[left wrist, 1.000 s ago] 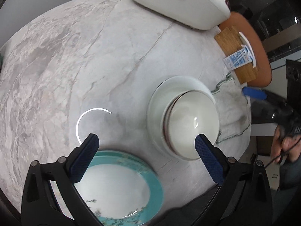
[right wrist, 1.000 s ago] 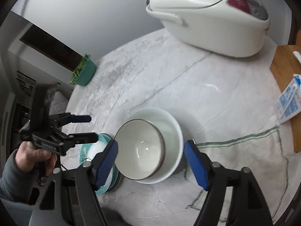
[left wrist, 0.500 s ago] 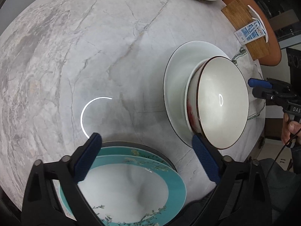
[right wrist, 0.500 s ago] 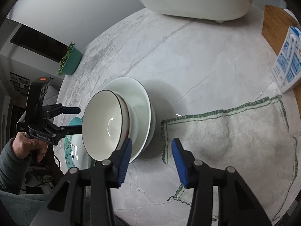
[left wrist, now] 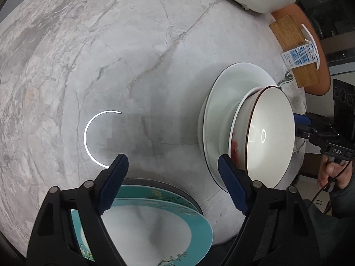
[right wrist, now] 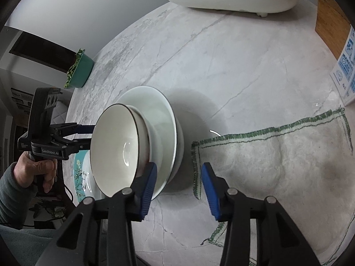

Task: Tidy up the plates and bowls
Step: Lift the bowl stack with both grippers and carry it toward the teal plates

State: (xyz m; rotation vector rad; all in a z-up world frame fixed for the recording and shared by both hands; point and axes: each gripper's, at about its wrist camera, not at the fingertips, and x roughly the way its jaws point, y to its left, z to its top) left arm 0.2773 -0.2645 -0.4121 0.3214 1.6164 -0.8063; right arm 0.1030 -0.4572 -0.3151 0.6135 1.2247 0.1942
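Grey marble table carries a dark-rimmed bowl stacked on a white plate, with the teal plate nearby. The left gripper is closing above the teal plate, gripping nothing. The right gripper is released, its jaws around the white plate's edge.

Left gripper pitched steeply down, jaws closing — nothing between the pads, gap wide. Right gripper angled down, jaws part-open and empty. A hand grips the left one's handle — grey sleeve.
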